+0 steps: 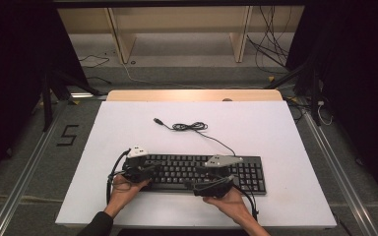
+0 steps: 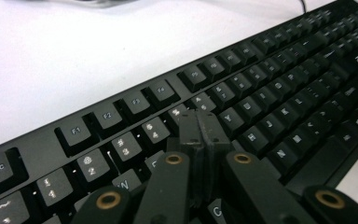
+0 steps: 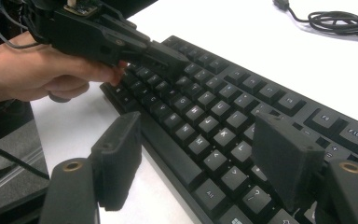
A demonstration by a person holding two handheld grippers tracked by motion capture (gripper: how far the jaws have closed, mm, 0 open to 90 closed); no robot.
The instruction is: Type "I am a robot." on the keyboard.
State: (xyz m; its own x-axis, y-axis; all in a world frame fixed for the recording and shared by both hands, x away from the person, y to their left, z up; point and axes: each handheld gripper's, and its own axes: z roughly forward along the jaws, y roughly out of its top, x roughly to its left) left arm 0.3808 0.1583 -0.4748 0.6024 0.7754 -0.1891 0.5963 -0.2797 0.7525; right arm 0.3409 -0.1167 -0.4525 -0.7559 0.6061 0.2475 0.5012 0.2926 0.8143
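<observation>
A black keyboard (image 1: pixel 211 172) lies across the near middle of the white table (image 1: pixel 256 123). My left gripper (image 1: pixel 153 170) is at the keyboard's left end, and its jaws are shut with nothing between them. Its fingertips (image 2: pixel 201 122) hover over the upper letter rows of the keyboard (image 2: pixel 270 93); whether they touch a key I cannot tell. My right gripper (image 1: pixel 196 185) is at the keyboard's front edge, with the jaws open. One pad (image 3: pixel 119 154) is over bare table and the other is over the keys (image 3: pixel 214 126). The left gripper (image 3: pixel 177 59) also appears ahead of it.
The keyboard's cable (image 1: pixel 189 127) runs back to a loose coil with its plug (image 1: pixel 157 120) lying on the table; the coil (image 3: pixel 340 18) shows far off. A wooden shelf frame (image 1: pixel 123 39) and floor cables (image 1: pixel 270 49) stand beyond the table.
</observation>
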